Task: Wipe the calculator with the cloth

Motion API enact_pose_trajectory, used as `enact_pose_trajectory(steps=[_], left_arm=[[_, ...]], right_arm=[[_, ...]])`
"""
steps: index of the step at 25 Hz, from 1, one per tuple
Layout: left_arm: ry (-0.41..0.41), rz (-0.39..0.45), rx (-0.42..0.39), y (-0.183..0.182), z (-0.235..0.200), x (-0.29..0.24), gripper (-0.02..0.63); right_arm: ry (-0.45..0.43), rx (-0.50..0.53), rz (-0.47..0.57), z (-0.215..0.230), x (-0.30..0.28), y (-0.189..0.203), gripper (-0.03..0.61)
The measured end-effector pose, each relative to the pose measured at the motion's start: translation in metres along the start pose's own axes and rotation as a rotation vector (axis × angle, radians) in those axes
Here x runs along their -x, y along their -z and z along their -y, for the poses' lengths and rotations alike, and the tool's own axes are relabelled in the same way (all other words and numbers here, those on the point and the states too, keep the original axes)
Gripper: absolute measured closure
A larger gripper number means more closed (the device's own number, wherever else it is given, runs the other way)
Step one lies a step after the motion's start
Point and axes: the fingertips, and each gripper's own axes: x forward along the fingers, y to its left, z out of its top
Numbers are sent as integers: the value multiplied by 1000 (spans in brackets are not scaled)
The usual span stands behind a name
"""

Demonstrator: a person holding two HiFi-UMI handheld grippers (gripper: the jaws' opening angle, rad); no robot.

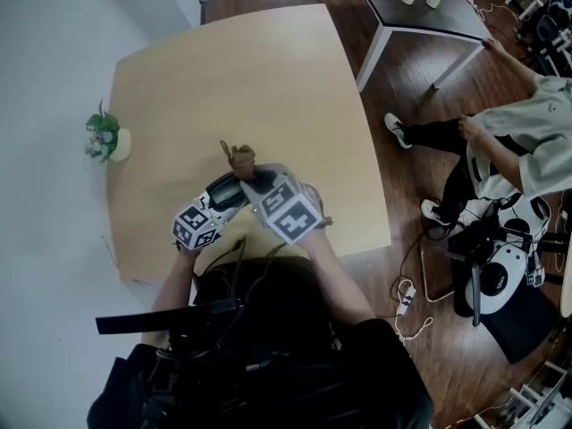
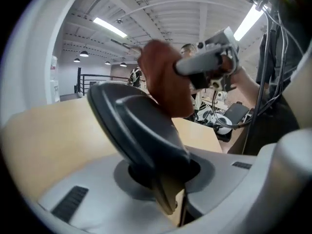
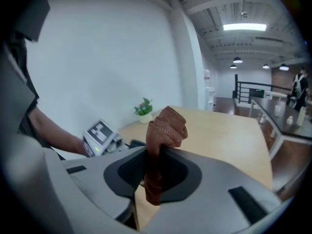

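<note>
In the head view both grippers are raised over the front middle of the light wooden table [image 1: 268,79]. My left gripper [image 1: 231,191] is shut on the dark calculator [image 1: 223,189], which it holds tilted up off the table. In the left gripper view the calculator [image 2: 136,126] fills the jaws of the left gripper [image 2: 163,177]. My right gripper [image 1: 256,179] is shut on a bunched brown cloth [image 1: 239,157]. The cloth [image 2: 165,79] hangs against the calculator's upper end. In the right gripper view the cloth [image 3: 163,130] stands up out of the right gripper [image 3: 156,172].
A small potted plant [image 1: 105,137] stands at the table's left edge. A dark table [image 1: 420,12] with small items is at the back right. A person [image 1: 518,141] sits to the right, beside equipment [image 1: 500,266] and cables on the wood floor.
</note>
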Motion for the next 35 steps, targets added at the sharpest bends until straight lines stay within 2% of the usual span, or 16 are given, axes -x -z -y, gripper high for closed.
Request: enact_pose_trajectory(steps=[3,5,9,16,19,22,24,26,28,32,35], left_arm=[[-19,-25,-60,-3,0,0,529],[-35,-28,-107,-9,3,1,531],[-57,-23,-148,-17,6,5,531],[-69,4,-128,-18,1,15,531],[-68,-8,-141,-13,1,15,531],[-67,-8,-162,-17,4,13,531],[-66,7,-178,-25,9,14,531],[-70,24,-200,-31,14,16,531],[-80,46,-220,-35,16,19,531],[-102,109,-234,-40,11,30,532],[-100,143,-207,-48,13,37,531]], right_arm=[[-202,-8,59,-61,-14,-26,512],[-231,32,16,-78,-31,-19,512],[-130,98,-53,-57,-36,3,511],[133,14,-111,26,-3,33,512],[107,18,-56,11,7,11,512],[-82,45,46,-49,3,-27,512],[-188,74,68,-84,-12,-38,512],[-169,149,20,-91,-27,-31,511],[-129,168,-9,-79,-31,-22,511],[-81,26,15,-35,-12,-12,509],[0,-82,11,9,0,9,509]])
